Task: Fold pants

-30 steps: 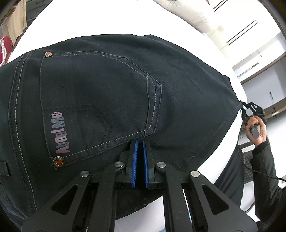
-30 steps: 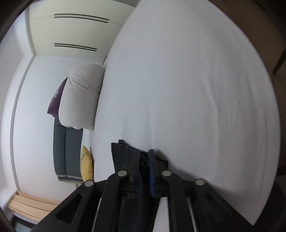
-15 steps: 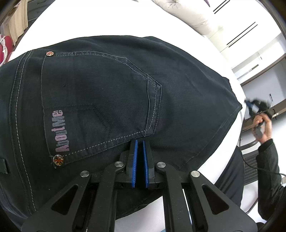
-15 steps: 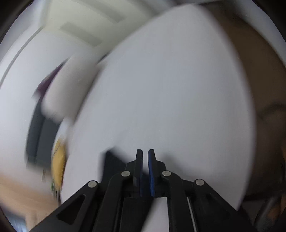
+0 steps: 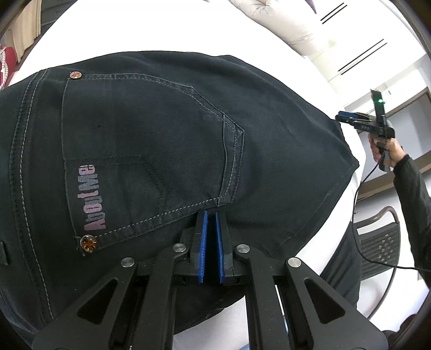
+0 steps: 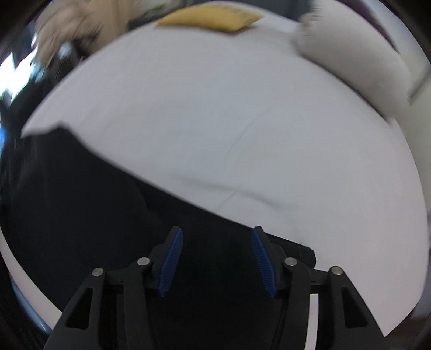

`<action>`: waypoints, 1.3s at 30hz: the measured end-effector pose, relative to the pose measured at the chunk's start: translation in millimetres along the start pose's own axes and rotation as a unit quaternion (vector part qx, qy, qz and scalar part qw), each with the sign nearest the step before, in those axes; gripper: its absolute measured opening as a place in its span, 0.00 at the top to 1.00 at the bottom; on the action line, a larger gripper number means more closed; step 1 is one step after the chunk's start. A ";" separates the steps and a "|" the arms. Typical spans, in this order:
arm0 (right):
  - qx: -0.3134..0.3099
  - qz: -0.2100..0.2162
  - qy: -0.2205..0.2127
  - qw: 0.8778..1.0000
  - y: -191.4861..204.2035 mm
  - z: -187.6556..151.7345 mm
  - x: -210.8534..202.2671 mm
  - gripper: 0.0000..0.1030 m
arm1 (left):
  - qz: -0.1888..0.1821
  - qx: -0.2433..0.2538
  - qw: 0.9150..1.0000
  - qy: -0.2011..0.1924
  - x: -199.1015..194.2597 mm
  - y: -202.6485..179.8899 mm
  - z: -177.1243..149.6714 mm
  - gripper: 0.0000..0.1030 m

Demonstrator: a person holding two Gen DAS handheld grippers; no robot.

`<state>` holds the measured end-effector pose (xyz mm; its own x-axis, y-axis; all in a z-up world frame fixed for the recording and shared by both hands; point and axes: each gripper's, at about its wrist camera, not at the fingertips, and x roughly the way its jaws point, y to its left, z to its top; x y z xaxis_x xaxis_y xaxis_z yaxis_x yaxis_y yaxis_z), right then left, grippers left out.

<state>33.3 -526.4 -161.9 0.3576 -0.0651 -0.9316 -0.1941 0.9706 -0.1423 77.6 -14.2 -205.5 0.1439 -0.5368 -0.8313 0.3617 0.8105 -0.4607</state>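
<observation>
Dark navy pants (image 5: 161, 129) lie flat on a white bed (image 5: 134, 35), back pocket with an "AboutMe" label facing up. My left gripper (image 5: 211, 215) has its blue pads nearly together, resting against the fabric just below the pocket corner; whether it pinches cloth is unclear. My right gripper (image 6: 216, 234) is open and empty above the pants (image 6: 80, 202). It also shows in the left wrist view (image 5: 361, 121), held in the air beyond the pants' far right corner.
A large white pillow (image 6: 358, 64) and a yellow cushion (image 6: 210, 17) lie at the head of the bed. A black mesh chair (image 5: 377, 247) stands beside the bed at the right. A red item (image 5: 5, 64) sits off the left edge.
My right gripper let go of the pants' end, opened, lifted away and swung round to face the pants. My left gripper has stayed in place.
</observation>
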 end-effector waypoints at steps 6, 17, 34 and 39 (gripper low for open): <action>-0.075 -0.001 0.053 0.996 16.0 4.7 30.2 0.49 | -0.007 -0.004 1.000 0.003 -1.4 5.7 3.8 0.94; -0.069 -0.055 0.048 0.995 22.1 0.3 60.1 0.96 | -0.009 -0.003 1.000 0.004 -5.0 10.9 7.5 0.94; 0.267 -0.120 -0.075 0.953 -39.2 -48.1 26.6 0.98 | 0.000 -0.002 1.000 0.000 -0.9 1.2 1.4 0.94; 0.258 0.049 -0.126 0.957 0.9 -48.0 -9.7 0.95 | 0.001 -0.002 1.000 -0.002 -0.8 0.8 0.1 0.94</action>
<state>-14.3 -535.9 -169.1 0.5819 0.0278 -0.8128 0.2150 0.9586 0.1868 77.8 -13.2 -205.2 0.1490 -0.5363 -0.8307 0.3575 0.8125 -0.4605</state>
